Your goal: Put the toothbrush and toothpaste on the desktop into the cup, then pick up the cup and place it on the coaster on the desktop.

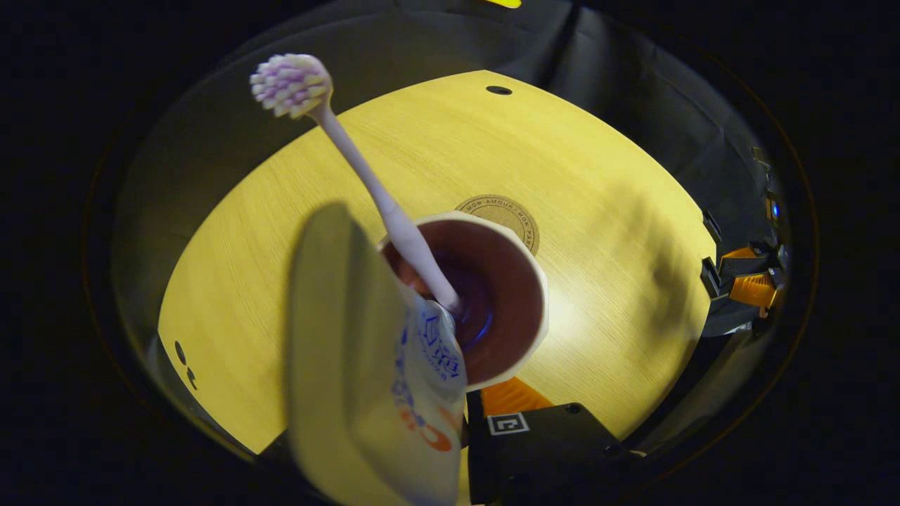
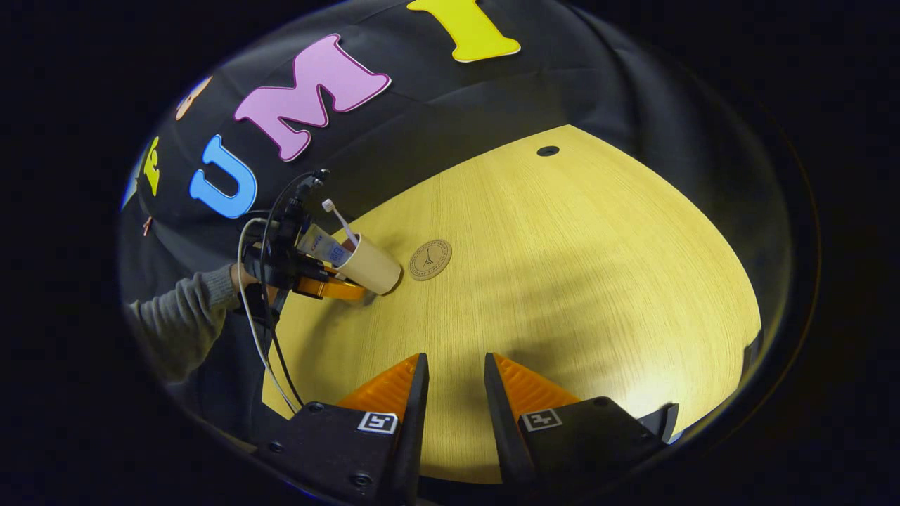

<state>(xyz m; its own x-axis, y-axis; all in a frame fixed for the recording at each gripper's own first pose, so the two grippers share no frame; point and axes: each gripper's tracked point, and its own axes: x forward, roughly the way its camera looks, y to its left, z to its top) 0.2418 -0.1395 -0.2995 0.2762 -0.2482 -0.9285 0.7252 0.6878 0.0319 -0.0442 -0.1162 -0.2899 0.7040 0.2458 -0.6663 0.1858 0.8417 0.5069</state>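
The cup (image 2: 371,265) sits on the desktop (image 2: 562,295), just beside the coaster (image 2: 430,259) but not on it, with the toothbrush (image 2: 340,219) and toothpaste (image 2: 322,246) standing in it. My left gripper (image 2: 330,284) is at the cup's side, my sleeved arm (image 2: 179,309) reaching in level from the table's edge; I cannot tell whether its fingers press the cup. In the left gripper view I look down into the cup (image 1: 492,302), the toothbrush (image 1: 365,176) leaning away, the toothpaste (image 1: 380,365) close up. My right gripper (image 2: 450,383) hovers low over bare desktop, fingers a little apart, holding nothing.
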